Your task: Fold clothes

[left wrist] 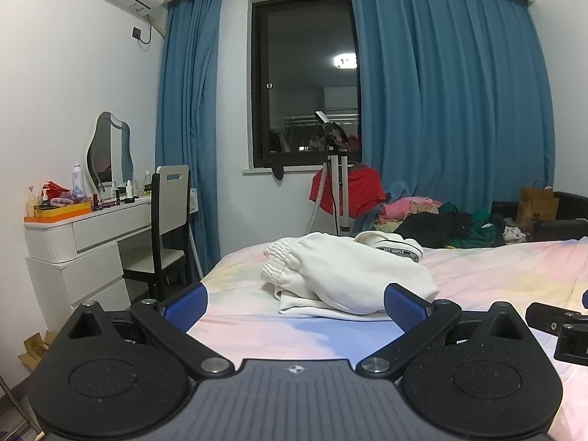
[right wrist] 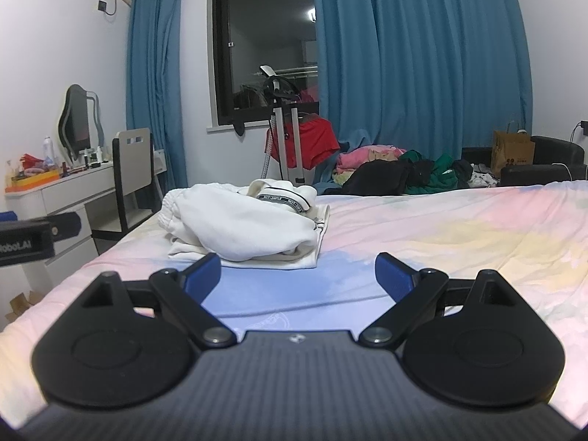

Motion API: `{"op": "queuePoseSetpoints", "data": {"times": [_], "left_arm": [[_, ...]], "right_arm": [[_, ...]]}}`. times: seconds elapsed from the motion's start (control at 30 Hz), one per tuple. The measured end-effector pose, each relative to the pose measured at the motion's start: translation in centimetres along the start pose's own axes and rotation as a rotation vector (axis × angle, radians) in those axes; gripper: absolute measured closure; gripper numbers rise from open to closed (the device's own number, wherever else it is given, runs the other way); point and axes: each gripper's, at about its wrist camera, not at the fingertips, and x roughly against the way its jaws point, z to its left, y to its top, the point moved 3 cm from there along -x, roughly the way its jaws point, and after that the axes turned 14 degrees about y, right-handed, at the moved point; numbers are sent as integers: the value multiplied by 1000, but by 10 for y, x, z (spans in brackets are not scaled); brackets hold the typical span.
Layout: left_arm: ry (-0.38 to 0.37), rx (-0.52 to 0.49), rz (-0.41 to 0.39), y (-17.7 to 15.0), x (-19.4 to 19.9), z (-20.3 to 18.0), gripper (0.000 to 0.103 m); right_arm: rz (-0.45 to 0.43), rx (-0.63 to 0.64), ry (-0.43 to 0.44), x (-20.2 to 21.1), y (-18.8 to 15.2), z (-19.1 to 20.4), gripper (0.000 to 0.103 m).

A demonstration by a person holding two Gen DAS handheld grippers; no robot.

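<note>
A folded stack of white clothes (left wrist: 341, 275) lies on the pastel bed sheet (left wrist: 496, 275), with ribbed cuffs at its left and a black-and-white labelled band at its back. It also shows in the right wrist view (right wrist: 242, 228). My left gripper (left wrist: 294, 305) is open and empty, just in front of the stack, its right finger (left wrist: 404, 308) near the stack's front edge. My right gripper (right wrist: 297, 275) is open and empty, low over the sheet (right wrist: 459, 231), a little short of the stack and to its right. Each gripper shows at the edge of the other's view.
A heap of unfolded clothes (left wrist: 433, 220) in pink, black and green lies at the far side of the bed. A garment steamer stand with a red garment (left wrist: 349, 191) is behind it. A white dressing table (left wrist: 84, 235) and chair (left wrist: 169, 220) stand left of the bed.
</note>
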Motion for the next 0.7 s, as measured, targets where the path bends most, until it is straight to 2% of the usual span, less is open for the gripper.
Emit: {"op": "queuePoseSetpoints", "data": {"times": [0.23,0.43,0.7], "left_arm": [[14,7,-17,1,0,0,0],[15,8,0,-1,-4,1,0],[-7,11,0,0,-6,-4,0]], "right_arm": [[2,-9,-12,6,0,-3,11],[15,-20,-13,1,3,-5,11],[23,-26,-33,0,1,-6,11]]}}
